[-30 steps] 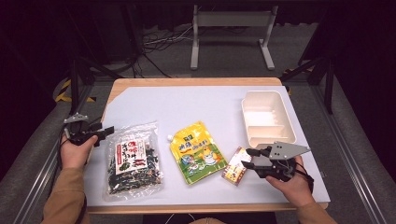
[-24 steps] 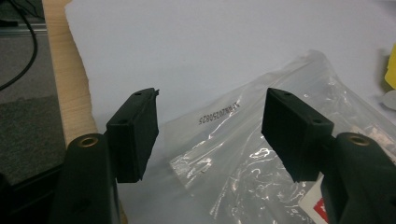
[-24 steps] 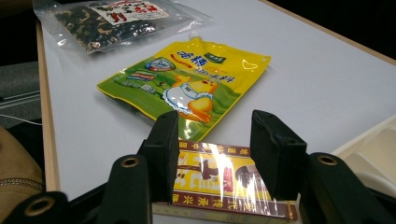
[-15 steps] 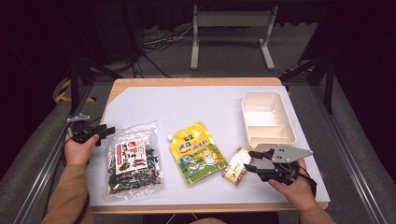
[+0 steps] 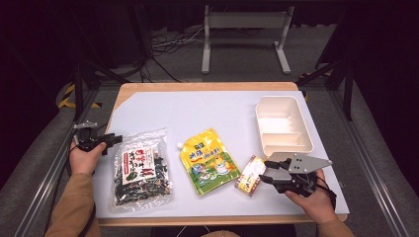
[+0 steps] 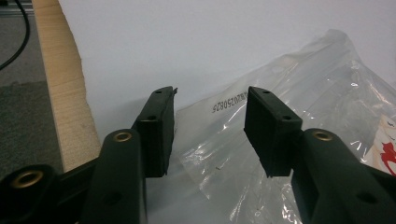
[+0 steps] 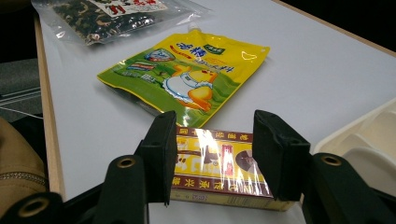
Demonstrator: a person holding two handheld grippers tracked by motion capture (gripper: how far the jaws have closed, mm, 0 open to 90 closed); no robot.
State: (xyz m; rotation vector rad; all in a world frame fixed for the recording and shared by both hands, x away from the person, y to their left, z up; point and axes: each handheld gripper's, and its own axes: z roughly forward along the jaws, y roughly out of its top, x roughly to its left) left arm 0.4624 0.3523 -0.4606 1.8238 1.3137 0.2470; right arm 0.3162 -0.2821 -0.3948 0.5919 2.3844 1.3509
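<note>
Yellow pouch [image 5: 209,160] between clear bag [image 5: 143,171], box [image 5: 251,175].

On the surface [image 5: 197,106] there are four things: one clear bag of dark dried food [image 5: 142,170] at the left, one yellow pouch [image 5: 209,160] in the middle, one small box [image 5: 250,175] (wrapped in film), and one white tray [image 5: 283,125] far right.

On the white surface [image 5: 207,108]: clear bag of dark snacks [image 5: 142,170], yellow pouch [image 5: 209,160], small wrapped box [image 5: 250,175], cream divided tray [image 5: 283,126]. Left tool [image 5: 114,139] at the bag's upper corner; right tool [image 5: 264,171], jaws apart, just beside the box.
</note>
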